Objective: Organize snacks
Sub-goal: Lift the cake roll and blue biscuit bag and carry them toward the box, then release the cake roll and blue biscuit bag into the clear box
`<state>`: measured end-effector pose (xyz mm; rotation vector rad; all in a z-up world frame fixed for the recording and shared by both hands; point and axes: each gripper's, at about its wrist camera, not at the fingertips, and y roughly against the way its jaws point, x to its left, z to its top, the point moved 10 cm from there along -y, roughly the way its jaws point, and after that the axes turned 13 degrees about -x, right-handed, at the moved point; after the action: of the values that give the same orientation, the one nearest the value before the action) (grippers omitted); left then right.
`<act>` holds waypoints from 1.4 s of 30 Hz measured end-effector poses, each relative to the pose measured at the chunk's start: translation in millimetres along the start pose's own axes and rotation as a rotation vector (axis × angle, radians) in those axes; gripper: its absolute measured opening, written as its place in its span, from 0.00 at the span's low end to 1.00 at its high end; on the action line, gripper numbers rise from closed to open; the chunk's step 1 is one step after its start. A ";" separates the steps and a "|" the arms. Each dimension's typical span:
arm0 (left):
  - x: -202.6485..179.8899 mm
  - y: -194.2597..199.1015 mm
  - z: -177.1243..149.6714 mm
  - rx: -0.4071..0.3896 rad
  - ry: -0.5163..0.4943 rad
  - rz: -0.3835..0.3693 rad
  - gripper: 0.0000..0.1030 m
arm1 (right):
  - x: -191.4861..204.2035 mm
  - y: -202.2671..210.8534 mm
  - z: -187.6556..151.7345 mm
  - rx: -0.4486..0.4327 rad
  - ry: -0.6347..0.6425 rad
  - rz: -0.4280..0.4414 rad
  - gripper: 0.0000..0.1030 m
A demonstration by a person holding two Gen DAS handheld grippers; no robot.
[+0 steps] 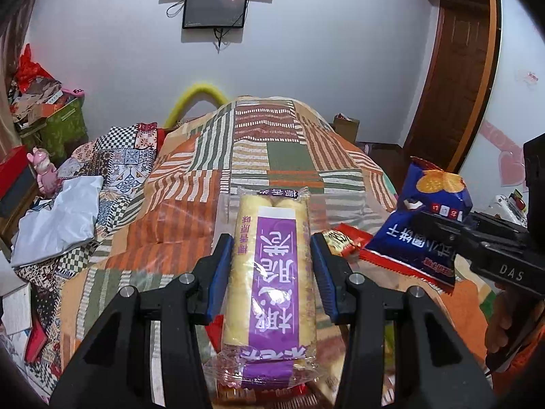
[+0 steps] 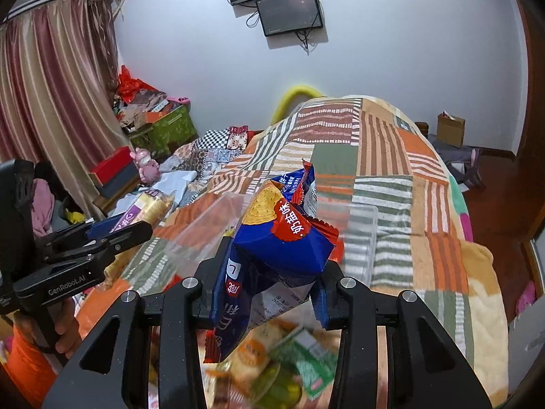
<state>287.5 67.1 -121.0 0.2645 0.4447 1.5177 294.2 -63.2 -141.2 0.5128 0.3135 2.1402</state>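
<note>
- Right now my left gripper (image 1: pixel 272 266) is clamping a purple-label roll pack (image 1: pixel 270 279), blue pads pressing both long sides, pack pointing away from me, up over the quilt (image 1: pixel 190 184).
- My right gripper (image 2: pixel 269 279) is squeezing a blue cracker bag (image 2: pixel 282 238) w/ red trim, jaws narrow on its crumpled lower half, top sticking up.
- Clear bin (image 2: pixel 361 238) is sitting on the quilt just behind the bag; can't tell what's inside.
- More snacks (image 2: pixel 272 368) are lying blurred below my right jaws.
- Red packet (image 1: pixel 344 238) is lying btw the roll pack and bag.
- Two screens (image 1: pixel 214 6) are hanging on the far wall.
</note>
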 end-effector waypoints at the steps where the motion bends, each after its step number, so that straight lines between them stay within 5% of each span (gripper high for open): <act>1: 0.9 -7.7 0.1 0.007 -0.001 0.000 0.44 | 0.0 -6.3 0.1 0.006 0.002 0.000 0.36; 20: 11.2 -92.1 -22.5 0.104 -0.046 0.026 0.44 | 1.8 -84.4 -26.3 0.148 0.034 0.002 0.36; 42: 11.9 -97.6 -28.5 0.132 -0.068 0.030 0.46 | 1.7 -91.4 -32.4 0.190 0.079 -0.012 0.42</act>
<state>362.6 71.3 -190.4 0.4267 0.4894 1.5060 343.3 -10.4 -206.1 0.5332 0.5670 2.1335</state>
